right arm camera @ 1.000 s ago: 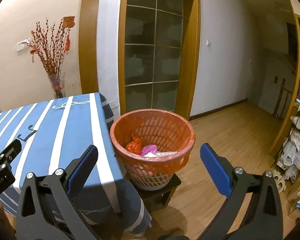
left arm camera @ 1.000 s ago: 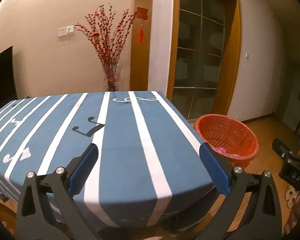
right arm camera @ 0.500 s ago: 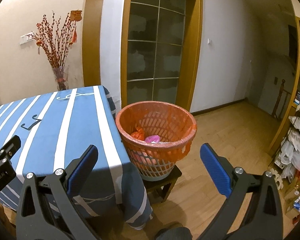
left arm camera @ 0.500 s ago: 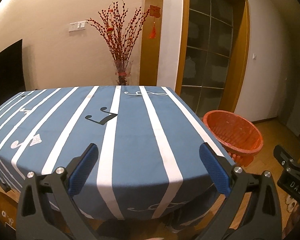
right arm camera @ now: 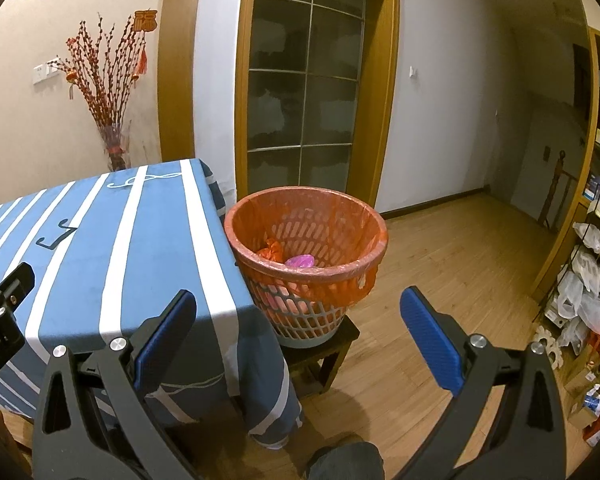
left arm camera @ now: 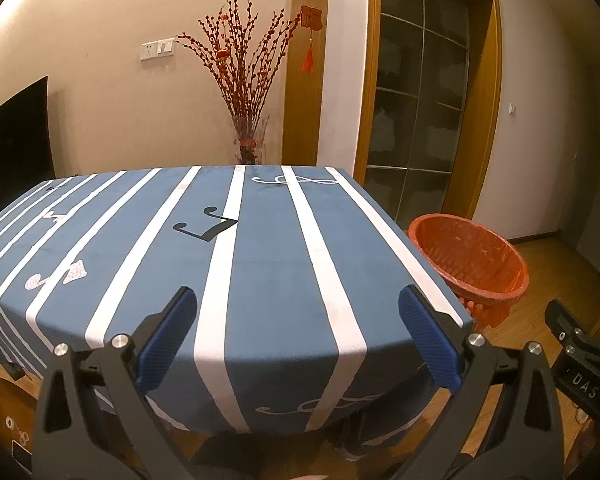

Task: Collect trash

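Observation:
An orange-lined waste basket (right arm camera: 308,232) stands on a small dark stool (right arm camera: 324,344) beside the table's right edge; it also shows in the left wrist view (left arm camera: 472,264). Inside it lie an orange bag (right arm camera: 271,251) and a pink wrapper (right arm camera: 300,261). My left gripper (left arm camera: 298,338) is open and empty, held before the near edge of the blue striped tablecloth (left arm camera: 260,264). My right gripper (right arm camera: 298,338) is open and empty, in front of the basket and table corner (right arm camera: 236,304). No loose trash shows on the cloth.
A vase of red branches (left arm camera: 246,92) stands behind the table by the wall. A glass door (right arm camera: 300,92) is behind the basket. Wooden floor (right arm camera: 460,264) stretches right. Shelves with bags and bottles (right arm camera: 588,292) line the far right. A dark screen (left arm camera: 14,140) sits far left.
Both grippers have drawn back and up from the table and basket; the table and basket look farther away. Both stay open and empty.

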The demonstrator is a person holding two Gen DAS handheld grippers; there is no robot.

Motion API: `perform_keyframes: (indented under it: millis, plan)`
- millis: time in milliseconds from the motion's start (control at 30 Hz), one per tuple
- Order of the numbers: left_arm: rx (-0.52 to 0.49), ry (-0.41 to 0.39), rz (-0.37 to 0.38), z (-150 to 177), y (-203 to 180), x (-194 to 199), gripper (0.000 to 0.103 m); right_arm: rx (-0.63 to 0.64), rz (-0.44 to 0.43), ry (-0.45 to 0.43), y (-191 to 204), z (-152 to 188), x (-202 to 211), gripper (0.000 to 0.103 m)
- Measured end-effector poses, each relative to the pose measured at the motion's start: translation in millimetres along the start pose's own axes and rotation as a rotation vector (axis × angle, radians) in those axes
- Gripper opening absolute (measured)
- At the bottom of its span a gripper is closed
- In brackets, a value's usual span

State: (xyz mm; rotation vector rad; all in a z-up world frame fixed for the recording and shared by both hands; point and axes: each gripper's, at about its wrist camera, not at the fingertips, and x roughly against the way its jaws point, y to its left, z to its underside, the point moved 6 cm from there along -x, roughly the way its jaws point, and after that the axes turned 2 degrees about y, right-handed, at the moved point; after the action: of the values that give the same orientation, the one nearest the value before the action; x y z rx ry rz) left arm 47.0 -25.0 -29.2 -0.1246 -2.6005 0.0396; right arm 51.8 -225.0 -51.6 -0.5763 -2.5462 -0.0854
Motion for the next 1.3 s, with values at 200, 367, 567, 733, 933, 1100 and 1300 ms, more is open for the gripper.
perform_keyframes:
  millis: [200,367,567,733,933,1100,1300]
  plan:
    - [0.002,0.004,0.002,-0.2,-0.8,-0.7,0.099,-0.002,0.0,0.004,0.5,0.6,-0.8,0.1]
    - [0.003,0.0,0.001,0.0,-0.7,-0.3,0.099,0.0,-0.002,0.009,0.2,0.3,-2.1,0.1]
    - [0.011,-0.006,-0.001,0.6,-2.4,0.1,0.099,0.0,-0.001,0.008,1.0,0.2,-1.7,0.1]
    - [0.019,-0.015,0.002,-0.7,-2.0,1.8,0.099,-0.001,-0.002,0.008,-0.1,0.0,-2.2,0.1]
    - [0.021,-0.016,0.002,-0.9,-1.8,2.8,0.099,0.0,-0.002,0.008,0.3,0.0,-2.0,0.1]
    - [0.021,-0.015,0.002,-1.0,-1.4,2.6,0.099,-0.002,-0.001,0.008,0.7,0.1,-1.9,0.1]
    - [0.022,-0.012,0.0,-1.5,-2.6,3.3,0.099,-0.001,-0.002,0.009,-0.1,-0.1,-2.2,0.1]
